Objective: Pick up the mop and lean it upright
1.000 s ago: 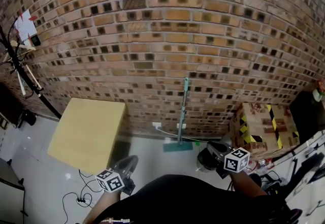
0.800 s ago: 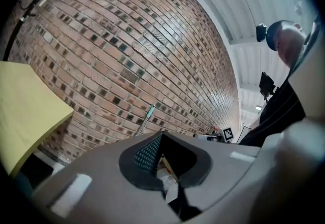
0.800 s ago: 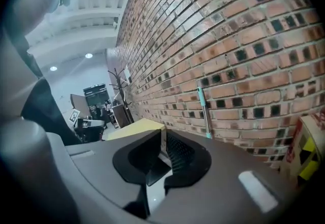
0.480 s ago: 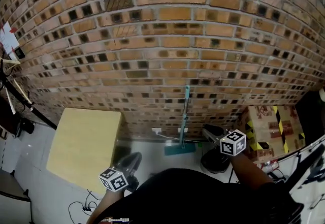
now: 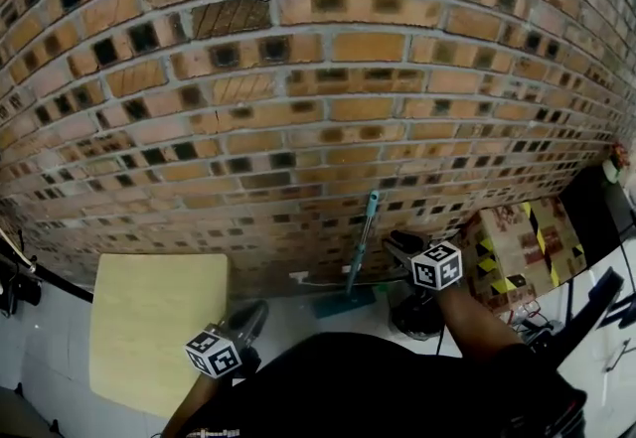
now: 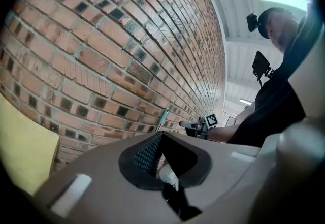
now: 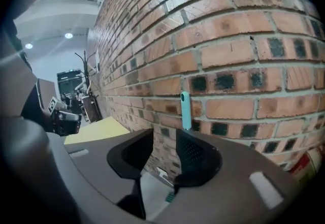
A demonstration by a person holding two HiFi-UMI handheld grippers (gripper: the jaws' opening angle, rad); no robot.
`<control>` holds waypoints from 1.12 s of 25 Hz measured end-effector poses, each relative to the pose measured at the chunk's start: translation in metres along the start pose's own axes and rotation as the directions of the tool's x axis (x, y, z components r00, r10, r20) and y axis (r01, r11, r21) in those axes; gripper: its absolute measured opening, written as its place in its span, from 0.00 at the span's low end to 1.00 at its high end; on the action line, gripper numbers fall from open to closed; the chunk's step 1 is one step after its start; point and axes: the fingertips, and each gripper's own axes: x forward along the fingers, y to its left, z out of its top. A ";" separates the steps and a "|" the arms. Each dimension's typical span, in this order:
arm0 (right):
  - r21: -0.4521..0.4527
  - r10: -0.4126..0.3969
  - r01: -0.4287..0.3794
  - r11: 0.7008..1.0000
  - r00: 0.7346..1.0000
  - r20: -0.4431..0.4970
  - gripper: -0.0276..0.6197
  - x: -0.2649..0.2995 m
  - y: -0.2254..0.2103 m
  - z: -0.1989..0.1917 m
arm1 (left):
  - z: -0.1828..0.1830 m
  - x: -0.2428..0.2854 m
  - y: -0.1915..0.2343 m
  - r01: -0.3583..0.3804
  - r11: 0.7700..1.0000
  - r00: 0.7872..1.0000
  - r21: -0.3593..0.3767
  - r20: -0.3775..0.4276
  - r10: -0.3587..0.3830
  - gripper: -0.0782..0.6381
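With the mop [image 5: 363, 242] already leaning upright on the wall [image 5: 298, 78] at lower centre, little seems left: the right gripper [image 7: 165, 139], jaws just opening, hovers empty beside its handle, and the left gripper [image 6: 162, 139] is closed on nothing.

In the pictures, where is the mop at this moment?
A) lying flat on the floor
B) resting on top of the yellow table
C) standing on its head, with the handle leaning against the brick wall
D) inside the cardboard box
C: the mop stands with its head on the floor, its teal handle rising against the brick wall.
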 end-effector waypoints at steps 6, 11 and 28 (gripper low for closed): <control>-0.074 -0.017 0.011 0.997 0.996 -0.084 0.29 0.060 -0.031 -0.010 | -0.004 0.007 0.003 -0.088 0.995 0.996 -0.036 0.013 0.088 0.10; -0.138 -0.015 -0.005 0.990 0.990 -0.143 0.30 0.103 -0.054 -0.022 | -0.010 0.006 -0.011 -0.184 0.976 0.980 -0.112 0.058 0.191 0.10; -0.131 -0.058 0.037 0.991 0.984 -0.167 0.22 0.138 -0.056 -0.046 | -0.030 -0.031 -0.010 -0.296 0.944 0.953 -0.143 0.028 0.303 0.10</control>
